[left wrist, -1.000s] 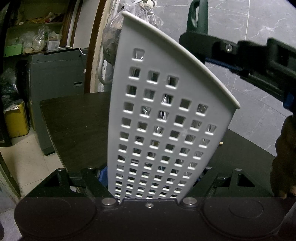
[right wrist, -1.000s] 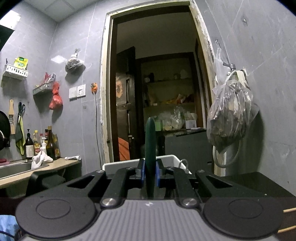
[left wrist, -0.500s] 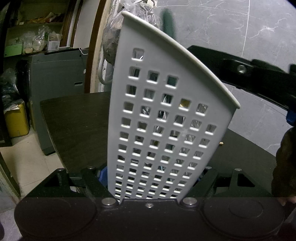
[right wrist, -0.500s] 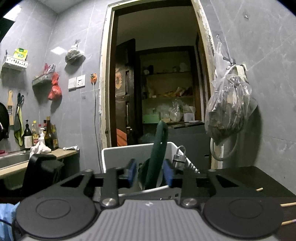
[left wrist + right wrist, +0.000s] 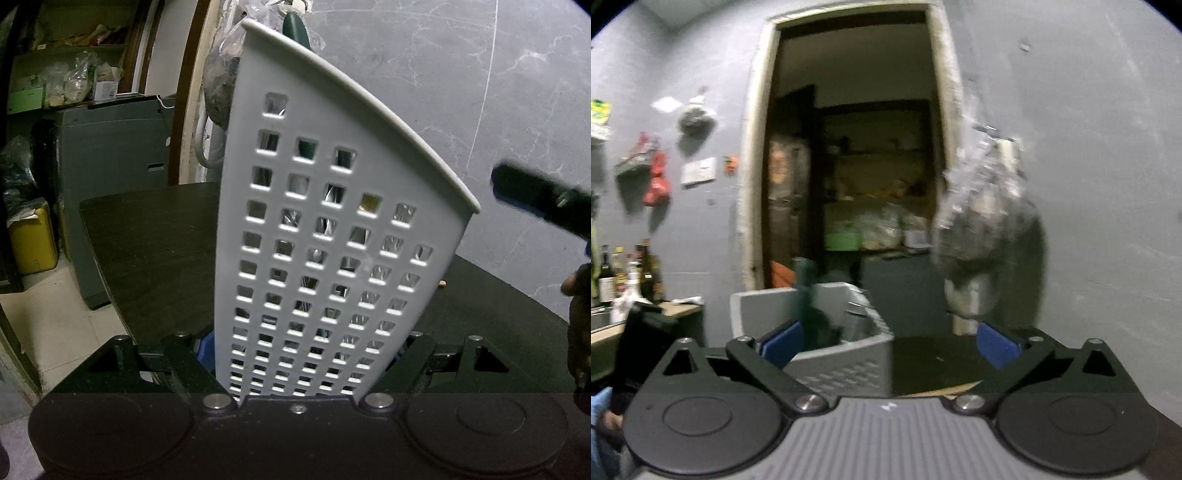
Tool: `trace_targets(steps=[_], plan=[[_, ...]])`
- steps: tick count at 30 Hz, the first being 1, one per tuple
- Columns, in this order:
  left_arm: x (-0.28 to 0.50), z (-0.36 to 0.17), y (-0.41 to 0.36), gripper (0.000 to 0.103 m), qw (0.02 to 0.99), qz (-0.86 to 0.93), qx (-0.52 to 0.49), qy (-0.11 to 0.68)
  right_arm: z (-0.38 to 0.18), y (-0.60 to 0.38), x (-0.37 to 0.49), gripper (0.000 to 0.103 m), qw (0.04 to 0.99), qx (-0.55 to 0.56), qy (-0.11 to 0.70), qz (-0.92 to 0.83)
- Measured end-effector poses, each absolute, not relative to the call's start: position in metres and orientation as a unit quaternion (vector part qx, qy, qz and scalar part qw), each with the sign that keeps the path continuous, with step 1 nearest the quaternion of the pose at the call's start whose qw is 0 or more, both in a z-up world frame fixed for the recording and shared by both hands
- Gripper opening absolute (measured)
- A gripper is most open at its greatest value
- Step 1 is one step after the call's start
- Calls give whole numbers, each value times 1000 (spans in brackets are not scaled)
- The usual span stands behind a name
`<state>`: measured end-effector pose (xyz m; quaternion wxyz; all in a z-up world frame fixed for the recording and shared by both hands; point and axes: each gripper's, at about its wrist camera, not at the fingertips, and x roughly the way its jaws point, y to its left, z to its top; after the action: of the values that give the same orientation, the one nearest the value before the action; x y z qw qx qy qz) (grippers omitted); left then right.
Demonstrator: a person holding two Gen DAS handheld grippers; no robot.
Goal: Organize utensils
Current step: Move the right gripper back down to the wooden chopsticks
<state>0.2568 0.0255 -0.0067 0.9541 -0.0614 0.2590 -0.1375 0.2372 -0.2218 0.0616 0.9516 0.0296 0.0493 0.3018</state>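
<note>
Right tool [image 5: 888, 345] jaws have just been opening: now wide, empty, drawn aside of the green utensil [image 5: 805, 295], which stands in the basket [image 5: 332, 258]. Left tool [image 5: 306, 365] grips the basket base. One utensil filed.

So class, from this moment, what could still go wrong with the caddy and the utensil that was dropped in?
The left gripper pinches only the white caddy at its base, so it may tip. The green-handled utensil stands loose above the rim and could topple. The right gripper, jaws just opened, might catch the caddy's corner.
</note>
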Motion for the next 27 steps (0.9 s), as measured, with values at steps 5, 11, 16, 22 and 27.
trace_targets(steps=[5, 11, 16, 22, 27], plan=[[259, -7, 24, 80, 954, -136, -57, 263, 47, -240, 259, 103, 958, 30, 127, 256], [260, -6, 24, 80, 953, -137, -55, 264, 21, -238, 286, 103, 947, -15, 210, 244], [261, -5, 23, 80, 953, -136, -58, 265, 4, -227, 314, 103, 933, -91, 244, 248], [262, -4, 18, 80, 953, -128, -60, 268, -4, -242, 351, 103, 930, -64, 267, 243], [262, -3, 17, 80, 953, -126, -62, 269, -9, -265, 382, 103, 930, 14, 287, 229]])
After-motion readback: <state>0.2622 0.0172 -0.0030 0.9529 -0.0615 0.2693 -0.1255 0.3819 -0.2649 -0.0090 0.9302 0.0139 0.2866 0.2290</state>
